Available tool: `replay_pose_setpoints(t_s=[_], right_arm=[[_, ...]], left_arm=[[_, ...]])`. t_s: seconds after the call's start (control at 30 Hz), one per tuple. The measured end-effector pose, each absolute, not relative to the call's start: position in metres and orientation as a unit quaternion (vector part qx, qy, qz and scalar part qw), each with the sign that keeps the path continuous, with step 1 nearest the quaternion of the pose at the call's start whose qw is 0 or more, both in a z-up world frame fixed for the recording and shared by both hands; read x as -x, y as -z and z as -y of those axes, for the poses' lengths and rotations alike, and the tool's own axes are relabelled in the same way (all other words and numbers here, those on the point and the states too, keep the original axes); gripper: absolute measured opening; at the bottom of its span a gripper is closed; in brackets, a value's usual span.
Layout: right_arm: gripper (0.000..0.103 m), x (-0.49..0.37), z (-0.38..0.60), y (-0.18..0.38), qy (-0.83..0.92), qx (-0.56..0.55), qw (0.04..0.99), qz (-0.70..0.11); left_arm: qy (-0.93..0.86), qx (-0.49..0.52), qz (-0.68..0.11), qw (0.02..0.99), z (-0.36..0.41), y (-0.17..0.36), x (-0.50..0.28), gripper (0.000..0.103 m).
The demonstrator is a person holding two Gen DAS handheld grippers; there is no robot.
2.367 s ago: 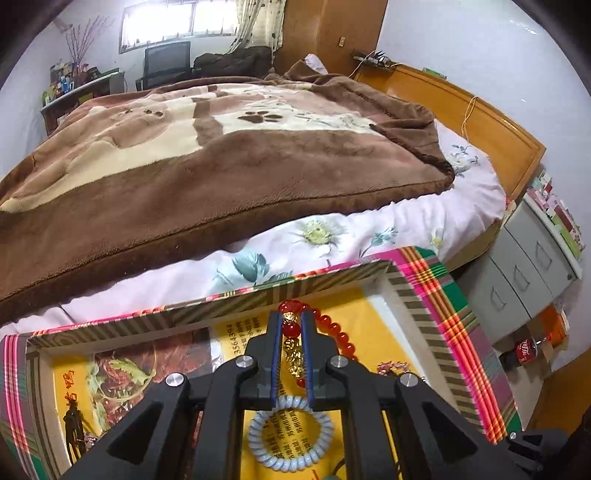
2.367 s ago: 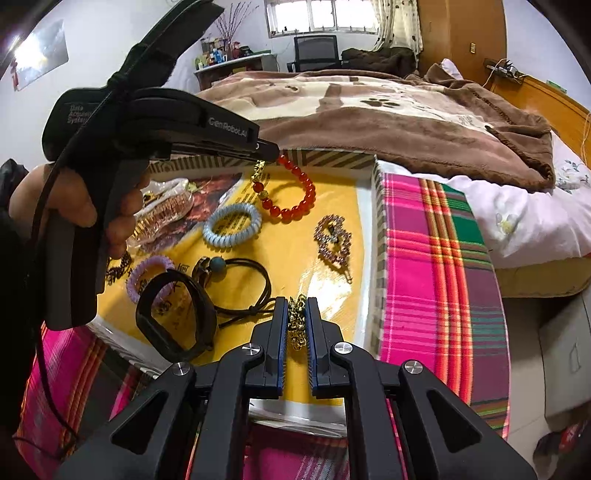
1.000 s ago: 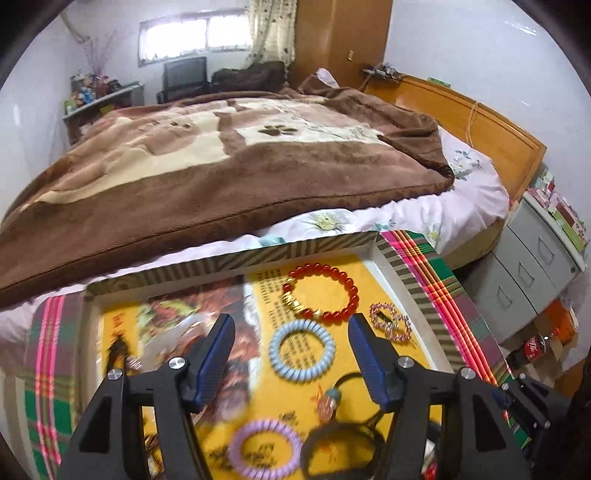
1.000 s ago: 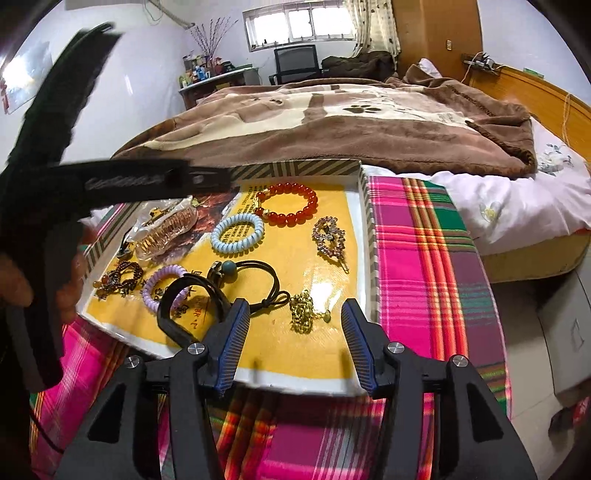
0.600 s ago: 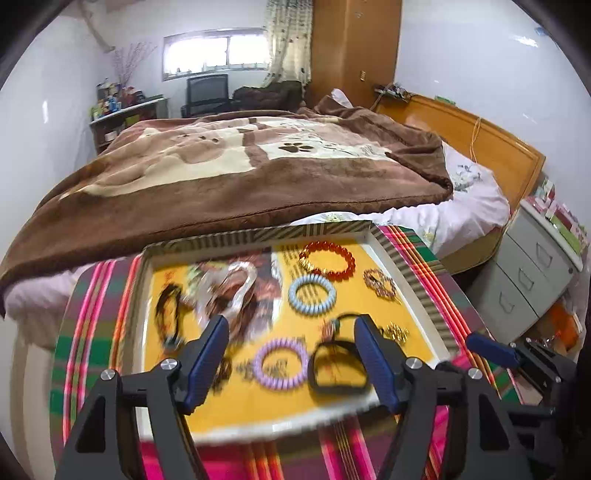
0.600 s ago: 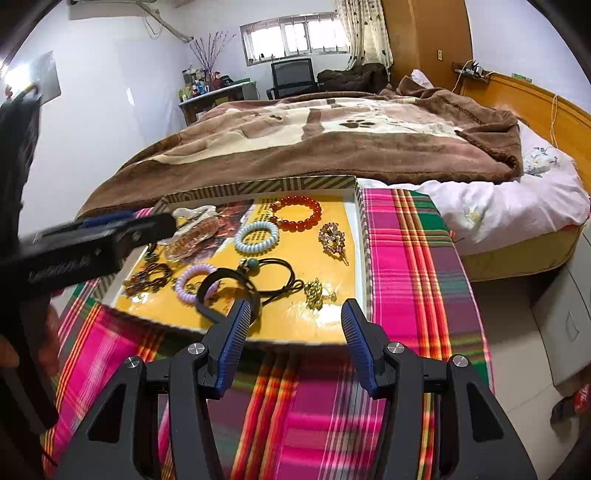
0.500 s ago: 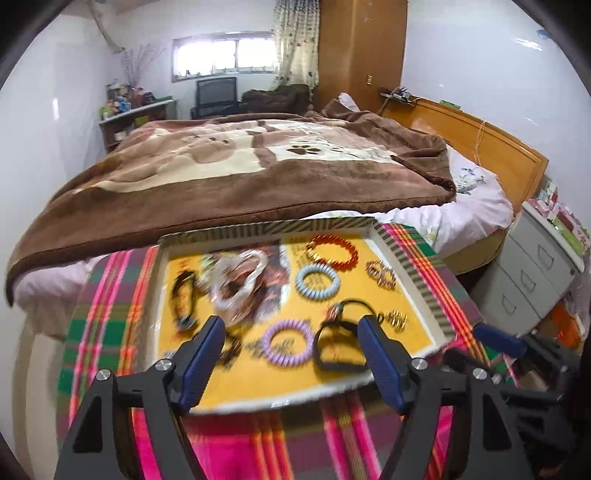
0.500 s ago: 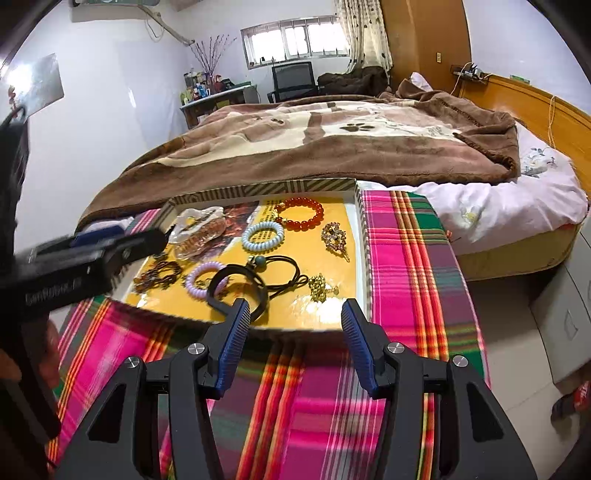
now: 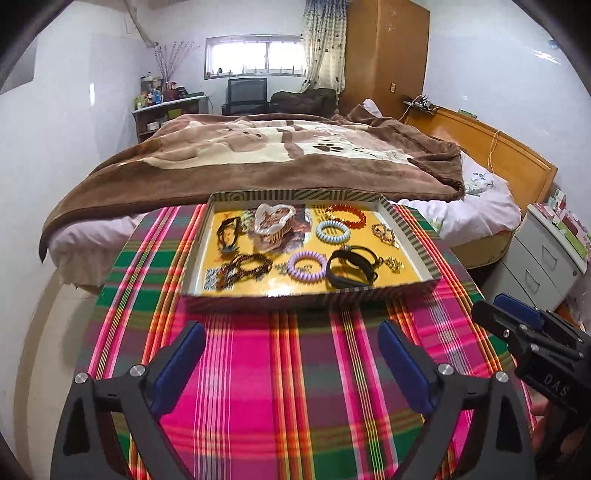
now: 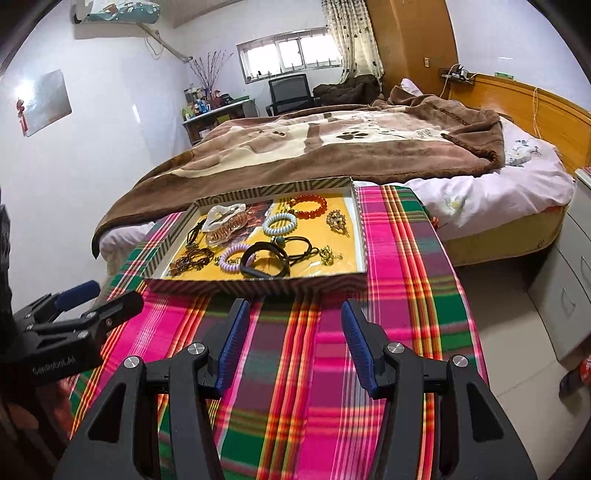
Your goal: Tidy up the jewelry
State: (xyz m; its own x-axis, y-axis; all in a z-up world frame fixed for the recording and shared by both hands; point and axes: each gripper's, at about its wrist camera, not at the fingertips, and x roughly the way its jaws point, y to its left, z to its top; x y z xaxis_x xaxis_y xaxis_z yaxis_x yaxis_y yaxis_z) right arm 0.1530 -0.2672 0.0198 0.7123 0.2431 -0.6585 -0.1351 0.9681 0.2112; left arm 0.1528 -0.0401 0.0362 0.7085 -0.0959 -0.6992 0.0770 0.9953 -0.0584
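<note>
- The left gripper [image 9: 291, 363] stood with its jaws spread wide and empty above the plaid cloth of the bench [image 9: 280, 387]; its body was cut off by the lower frame edge.
- The right gripper [image 10: 291, 345] likewise had its jaws parted and held nothing; only its fingers and mounts were visible.
- The shallow tray [image 9: 310, 295] rested at the bench's far end, against the bed [image 9: 258, 155], well apart from both grippers.
- The jewelry lay inside the tray: a red bead bracelet [image 9: 346, 215] at the far right, a pale blue coil band [image 9: 332, 232] just beside it, a purple coil band [image 9: 307, 264] nearer the front, and a black band [image 9: 349, 267] to its right.
- A small gold piece [image 10: 327, 254] near the tray's right wall was too small to identify.
- The dark beaded item [image 9: 243, 266] at front left was blurred.
- Only the left wrist view showed the drawer cabinet [image 9: 543, 258] whole; the right wrist view cropped it but alone showed a wall-mounted air conditioner [image 10: 118, 9].
- Each view caught the other gripper at its margin, partly cut off.
</note>
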Motion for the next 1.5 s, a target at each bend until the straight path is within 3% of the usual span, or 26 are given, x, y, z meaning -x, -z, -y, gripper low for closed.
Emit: replay_pose_setpoints(t_s=[0.6,1.5], right_arm=[[0.052,-0.122,0.248,-0.014,-0.103,-0.046,0.926,-0.361],[0.052,-0.119,0.236,-0.01,-0.106,-0.04,0.925,-0.362]], left_arm=[[0.005,0.0,-0.397,0.918,0.034,-0.012,-0.116,0.095],[-0.001,0.0,-0.379,0.925,0.031,-0.016,-0.108,0.095]])
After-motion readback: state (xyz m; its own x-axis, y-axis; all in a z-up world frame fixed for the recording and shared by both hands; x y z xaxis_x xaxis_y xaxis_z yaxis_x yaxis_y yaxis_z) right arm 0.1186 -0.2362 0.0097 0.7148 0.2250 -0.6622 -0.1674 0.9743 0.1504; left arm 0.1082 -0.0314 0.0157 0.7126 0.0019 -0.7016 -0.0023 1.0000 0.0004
